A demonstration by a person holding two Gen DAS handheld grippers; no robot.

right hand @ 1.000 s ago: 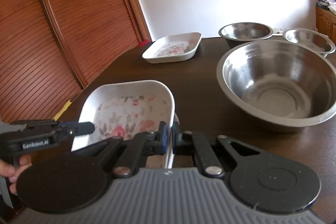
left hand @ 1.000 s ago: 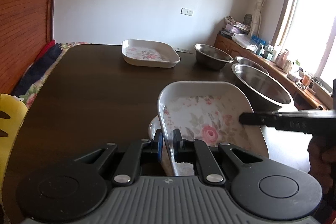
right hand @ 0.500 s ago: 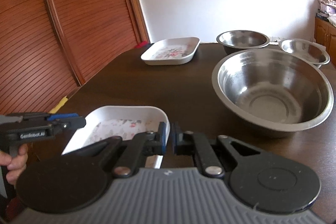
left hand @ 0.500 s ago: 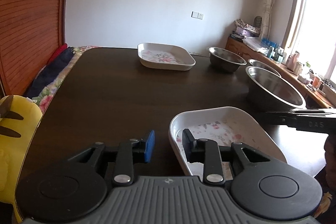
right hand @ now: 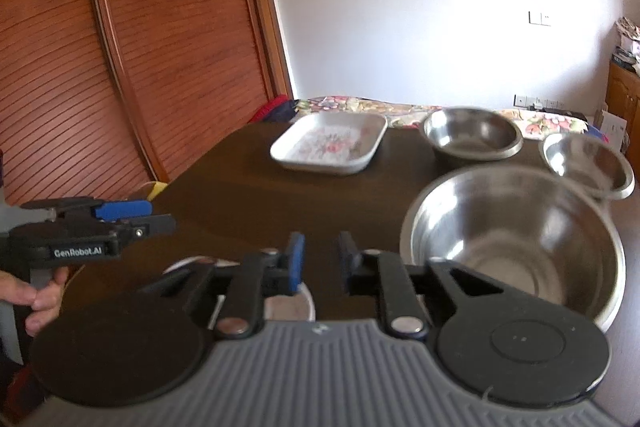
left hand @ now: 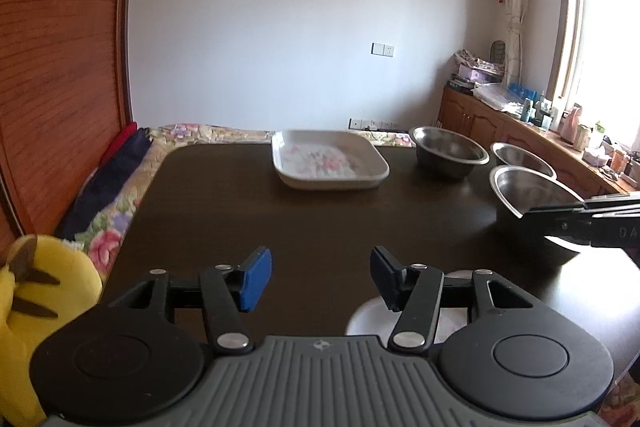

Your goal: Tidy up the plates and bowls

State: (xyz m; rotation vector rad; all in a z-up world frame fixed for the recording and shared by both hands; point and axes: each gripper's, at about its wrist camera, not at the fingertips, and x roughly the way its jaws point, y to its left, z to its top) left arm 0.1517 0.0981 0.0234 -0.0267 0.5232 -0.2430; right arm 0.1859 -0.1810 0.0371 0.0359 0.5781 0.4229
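Both grippers hang over the near edge of the dark table (left hand: 320, 211), and neither holds anything. The left gripper (left hand: 320, 277) has its jaws spread wide; the right gripper (right hand: 319, 257) has a narrower gap, but a clear one.

A white dish (left hand: 364, 319) lies flat on the table right under them, mostly hidden by the tools. Far across the table sits a floral tray (left hand: 330, 163). To its right stand a steel bowl (left hand: 448, 151) and a smaller steel bowl (left hand: 520, 157), and the large steel bowl (right hand: 516, 243) sits nearer on the right.

The trays look like stiff, light melamine with a raised lip, so I would pinch that lip. The bowls look thin, hard and slippery; their rolled rims seem the only sensible hold, and the big one would likely tip from one side.

The right wrist view shows the whole large bowl and the person's hand (right hand: 38, 301) on the left tool. The left wrist view shows only its rim behind the right tool, but takes in the window side.
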